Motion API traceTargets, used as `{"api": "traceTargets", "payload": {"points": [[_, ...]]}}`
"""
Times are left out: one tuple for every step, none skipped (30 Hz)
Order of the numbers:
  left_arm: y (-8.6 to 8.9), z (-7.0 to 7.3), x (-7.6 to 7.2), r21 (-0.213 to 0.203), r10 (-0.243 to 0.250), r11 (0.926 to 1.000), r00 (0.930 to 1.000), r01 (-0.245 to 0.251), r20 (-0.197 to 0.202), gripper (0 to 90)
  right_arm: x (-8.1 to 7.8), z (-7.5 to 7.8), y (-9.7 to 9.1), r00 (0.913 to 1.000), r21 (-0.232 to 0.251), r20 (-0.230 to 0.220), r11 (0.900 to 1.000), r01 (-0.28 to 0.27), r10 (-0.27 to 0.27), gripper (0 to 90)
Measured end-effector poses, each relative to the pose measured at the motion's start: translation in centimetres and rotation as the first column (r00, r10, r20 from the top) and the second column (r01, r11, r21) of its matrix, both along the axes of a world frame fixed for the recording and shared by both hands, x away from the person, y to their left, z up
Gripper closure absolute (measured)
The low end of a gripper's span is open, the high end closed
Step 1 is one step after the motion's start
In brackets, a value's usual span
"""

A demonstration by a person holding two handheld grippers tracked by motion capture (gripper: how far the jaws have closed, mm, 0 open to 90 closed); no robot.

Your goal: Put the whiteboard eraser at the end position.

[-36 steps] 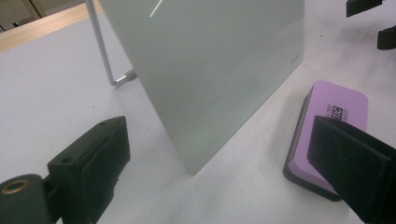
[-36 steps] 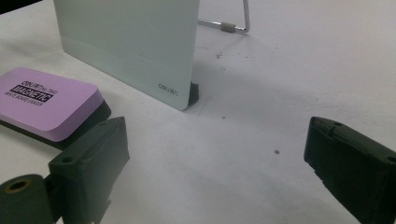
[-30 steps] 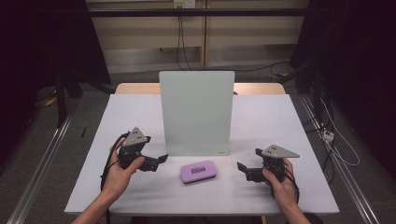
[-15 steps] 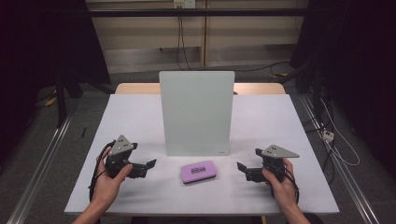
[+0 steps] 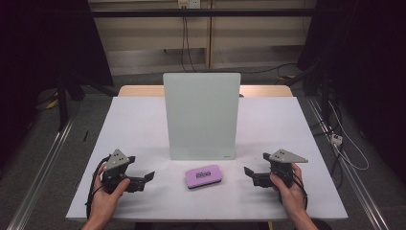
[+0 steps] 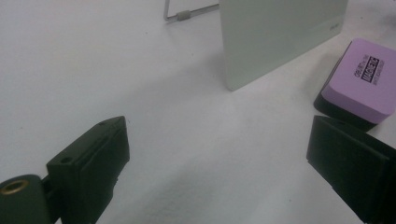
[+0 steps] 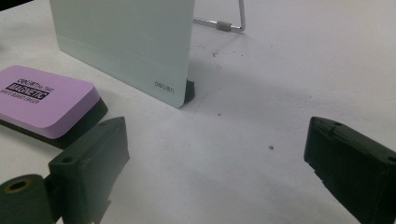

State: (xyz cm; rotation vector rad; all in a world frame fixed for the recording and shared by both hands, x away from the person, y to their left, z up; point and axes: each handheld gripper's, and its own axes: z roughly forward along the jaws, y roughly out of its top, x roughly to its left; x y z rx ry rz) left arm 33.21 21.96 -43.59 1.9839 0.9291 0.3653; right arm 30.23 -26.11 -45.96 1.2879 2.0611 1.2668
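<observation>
Purple eraser (image 5: 203, 176) w/ black base lies flat on the white counter (image 5: 143, 124), just in front of an upright pale-green board (image 5: 201, 115), roughly centred btwn both hands. Its long axis runs left-right, slightly tilted. Left gripper (image 5: 143, 179) sits to the eraser's left, jaws wide, empty, pointing toward it; in the left gripper view the eraser (image 6: 362, 81) is just past the right-hand jaw. Right gripper (image 5: 251, 175) sits to the eraser's right, jaws also wide, empty. Left looks marginally nearer, though it's close. No containers on the counter.
</observation>
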Motion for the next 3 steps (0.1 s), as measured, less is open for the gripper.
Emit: {"api": "traceTargets", "payload": {"points": [[-0.04, -0.07, 0.09, 0.001, 0.006, 1.0, 1.0, -0.006, 0.002, 6.0, 0.01, 0.0, -0.02, 1.0, 0.004, 0.0, 1.0, 0.003, -0.003, 6.7], [-0.05, -0.14, 0.2, 0.002, 0.008, 1.0, 1.0, -0.008, -0.003, 6.0, 0.03, -0.01, -0.04, 1.0, 0.005, 0.0, 1.0, 0.003, -0.003, 6.7], [-0.08, -0.23, 0.3, -0.004, 0.015, 0.9999, 0.9999, -0.015, -0.008, 6.0, 0.07, -0.02, -0.05, 1.0, 0.003, 0.003, 1.0, 0.002, -0.002, 6.7]]}}
